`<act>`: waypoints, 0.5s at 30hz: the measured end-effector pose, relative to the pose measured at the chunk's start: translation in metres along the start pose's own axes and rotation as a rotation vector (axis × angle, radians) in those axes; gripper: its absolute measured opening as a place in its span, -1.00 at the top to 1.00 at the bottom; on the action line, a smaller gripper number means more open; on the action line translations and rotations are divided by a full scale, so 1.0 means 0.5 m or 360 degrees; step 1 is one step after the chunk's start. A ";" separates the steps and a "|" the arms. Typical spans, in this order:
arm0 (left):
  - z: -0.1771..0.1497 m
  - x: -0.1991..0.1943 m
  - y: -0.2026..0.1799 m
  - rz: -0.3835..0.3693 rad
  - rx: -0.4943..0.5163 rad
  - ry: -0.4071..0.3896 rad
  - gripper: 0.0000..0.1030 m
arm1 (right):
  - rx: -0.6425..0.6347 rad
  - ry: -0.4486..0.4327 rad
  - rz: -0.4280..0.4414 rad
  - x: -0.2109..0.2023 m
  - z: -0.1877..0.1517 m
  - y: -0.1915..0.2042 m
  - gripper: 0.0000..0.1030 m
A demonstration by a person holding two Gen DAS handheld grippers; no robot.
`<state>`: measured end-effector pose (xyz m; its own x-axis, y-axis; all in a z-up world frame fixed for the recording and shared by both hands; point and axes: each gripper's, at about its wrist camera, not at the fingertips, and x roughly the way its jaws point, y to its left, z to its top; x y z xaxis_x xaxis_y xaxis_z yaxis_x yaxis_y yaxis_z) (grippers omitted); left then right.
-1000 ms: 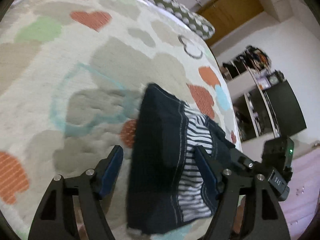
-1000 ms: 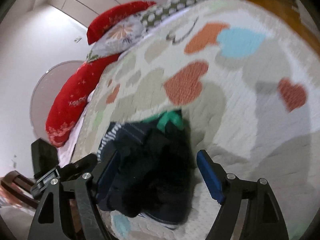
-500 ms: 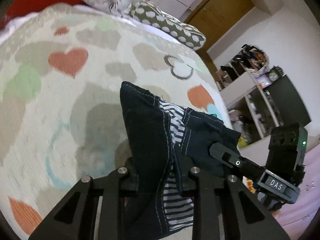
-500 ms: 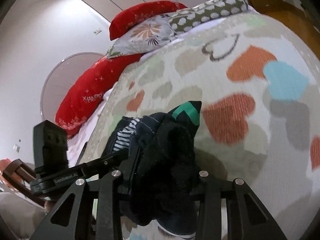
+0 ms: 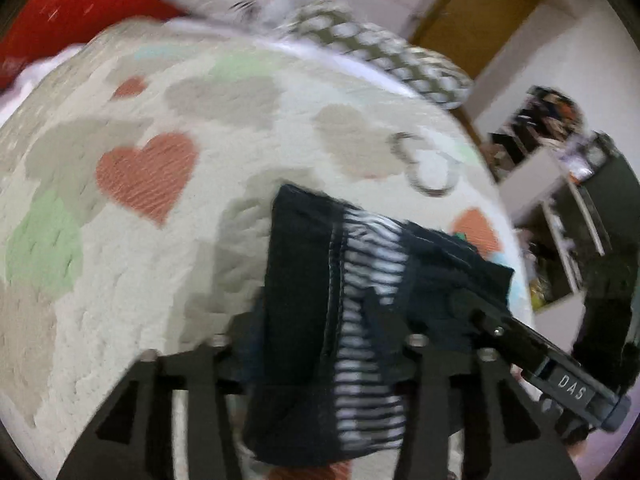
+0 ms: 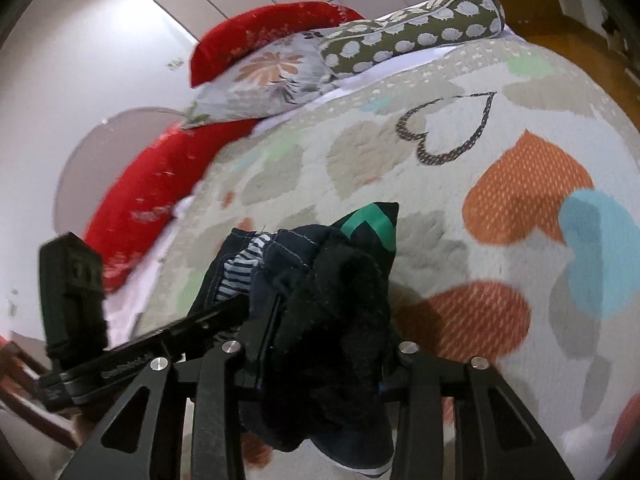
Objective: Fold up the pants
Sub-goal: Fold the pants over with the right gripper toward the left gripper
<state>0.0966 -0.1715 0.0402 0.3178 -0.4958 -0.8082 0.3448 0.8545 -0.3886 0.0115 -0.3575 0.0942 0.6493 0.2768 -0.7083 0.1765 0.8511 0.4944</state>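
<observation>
Black right gripper label "DAS" (pants clamped).

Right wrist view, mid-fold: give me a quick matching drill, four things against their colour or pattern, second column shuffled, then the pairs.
Things:
1. Long bolster pillow
2. Cylindrical bolster at the head of the bed
3. Flat pillow between them
4. Bundled dark denim pants, clamped in the right gripper

Looks:
A. Grey with a flower print
B. Navy, striped lining showing
C. Plain red
D. Olive with pale spots

Pairs: 1-C, 2-D, 3-A, 4-B
</observation>
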 end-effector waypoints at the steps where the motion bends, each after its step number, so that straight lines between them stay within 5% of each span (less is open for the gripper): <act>1: 0.000 -0.001 0.020 -0.0092 -0.0077 0.0045 0.02 | -0.0009 0.0016 -0.0070 0.013 0.002 -0.005 0.04; 3: -0.006 -0.024 0.041 -0.0181 -0.0152 0.0037 -0.02 | 0.0048 0.0052 -0.0091 0.016 -0.001 -0.023 -0.01; 9: -0.004 -0.084 0.033 -0.0217 -0.0120 -0.0089 -0.07 | 0.0101 -0.0238 -0.0013 -0.114 -0.022 -0.013 -0.04; 13: -0.025 -0.038 0.033 -0.0156 -0.0139 -0.0004 -0.07 | 0.0094 -0.0154 0.0237 -0.114 -0.054 0.017 0.10; 15: -0.042 -0.004 0.041 -0.0131 -0.0187 0.0067 -0.13 | 0.0057 -0.0099 0.0155 -0.088 -0.072 0.022 0.10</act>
<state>0.0845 -0.1498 0.0246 0.2545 -0.5600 -0.7884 0.2617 0.8247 -0.5013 -0.0418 -0.3442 0.1125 0.7091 0.3283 -0.6240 0.1359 0.8048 0.5778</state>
